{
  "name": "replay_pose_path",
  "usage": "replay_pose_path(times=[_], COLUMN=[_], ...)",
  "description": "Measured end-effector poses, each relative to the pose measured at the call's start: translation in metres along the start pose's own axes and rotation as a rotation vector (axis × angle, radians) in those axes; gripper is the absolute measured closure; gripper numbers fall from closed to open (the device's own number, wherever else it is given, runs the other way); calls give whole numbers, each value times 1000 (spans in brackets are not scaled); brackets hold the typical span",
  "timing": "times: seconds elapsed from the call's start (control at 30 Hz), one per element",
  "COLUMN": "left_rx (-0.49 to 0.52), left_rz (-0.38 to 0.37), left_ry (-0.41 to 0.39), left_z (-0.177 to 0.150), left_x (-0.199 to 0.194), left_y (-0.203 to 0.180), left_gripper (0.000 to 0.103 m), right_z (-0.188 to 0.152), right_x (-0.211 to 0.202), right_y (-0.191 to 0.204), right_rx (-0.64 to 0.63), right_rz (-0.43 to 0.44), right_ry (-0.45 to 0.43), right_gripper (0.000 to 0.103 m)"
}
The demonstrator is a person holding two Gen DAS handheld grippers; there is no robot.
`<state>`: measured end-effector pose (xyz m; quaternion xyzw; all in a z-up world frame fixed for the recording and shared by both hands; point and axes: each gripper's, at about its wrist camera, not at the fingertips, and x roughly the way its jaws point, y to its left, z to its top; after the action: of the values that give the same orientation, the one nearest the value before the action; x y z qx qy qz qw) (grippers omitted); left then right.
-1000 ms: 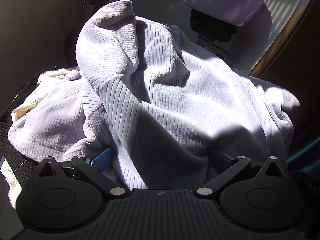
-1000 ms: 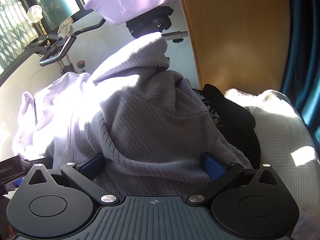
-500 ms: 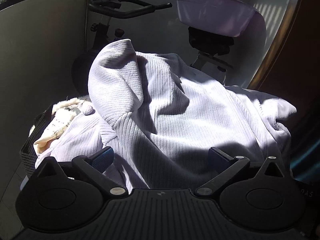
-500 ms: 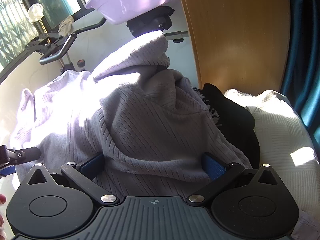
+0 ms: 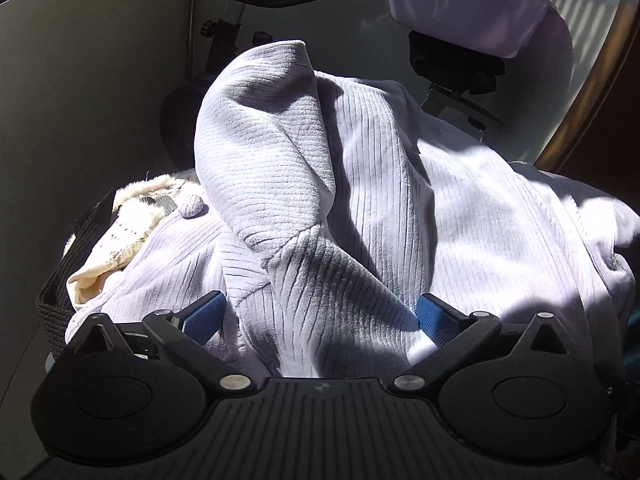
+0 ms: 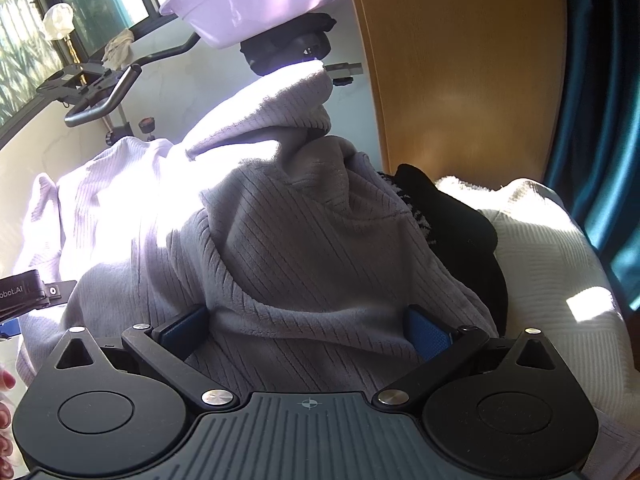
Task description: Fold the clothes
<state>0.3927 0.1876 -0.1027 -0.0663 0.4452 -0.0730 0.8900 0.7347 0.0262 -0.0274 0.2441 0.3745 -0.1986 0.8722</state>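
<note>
A lilac ribbed fleece garment point(image 5: 360, 184) fills the left wrist view, bunched up with one fold standing tall. It also fills the right wrist view point(image 6: 288, 232). My left gripper point(image 5: 320, 316) has its blue pads wide apart, with a bunch of the garment lying between them. My right gripper point(image 6: 308, 328) also stands wide, with the garment's fabric draped between its pads. Neither pair of pads visibly presses the cloth. The left gripper's body point(image 6: 24, 292) shows at the left edge of the right wrist view.
A cream fleece item point(image 5: 120, 236) and a dark woven basket rim point(image 5: 60, 280) lie left of the garment. A black garment point(image 6: 460, 232) and a white knit one point(image 6: 552, 264) lie right. An exercise bike point(image 6: 100, 84) with a lilac basin point(image 6: 248, 4) stands behind, beside a wooden panel point(image 6: 460, 60).
The left gripper has pulled back and tilted up, so the garment sits lower and the bike and basin show more. The right wrist view is almost unchanged.
</note>
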Motion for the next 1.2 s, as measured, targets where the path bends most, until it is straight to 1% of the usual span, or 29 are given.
replay_pose_path(times=[0.13,0.23,0.33,0.43,0.53,0.77,0.93,1.03,1.07,1.1,1.13,1.2], left_rx=[-7,-23,-37,-73,-130,-103,-88,-148,-174,-173,-171,-110], left_rz=[-12,-40,-51,-50,-47,-37,-36,-32,-29,-37,-45,-51], left_ry=[18,8,4,25,44,45,54,92,88,55,19,-49], left_z=[4,3,3,6,9,7,9,16,18,18,19,19], left_x=[6,7,11,12,14,15,16,10,4,-5,-14,-28], left_y=[4,8,9,10,12,10,9,14,15,16,16,14], left_gripper=[0,0,0,0,0,0,0,0,1,9,11,13], right_z=[0,0,0,0,-1,-5,-9,-6,-4,-1,2,9], right_x=[1,1,2,2,4,3,1,-4,-7,-14,-23,-41], right_y=[-1,-2,-3,-1,-5,-11,-13,-13,-13,-12,-12,-11], right_rx=[17,24,26,20,34,46,48,39,34,28,20,-1], right_rz=[1,5,11,3,23,49,58,52,50,49,49,47], right_ry=[2,2,2,-3,-4,-23,-53,-55,-58,-78,-115,-194], right_gripper=[1,1,1,1,1,1,1,1,1,1,1,1])
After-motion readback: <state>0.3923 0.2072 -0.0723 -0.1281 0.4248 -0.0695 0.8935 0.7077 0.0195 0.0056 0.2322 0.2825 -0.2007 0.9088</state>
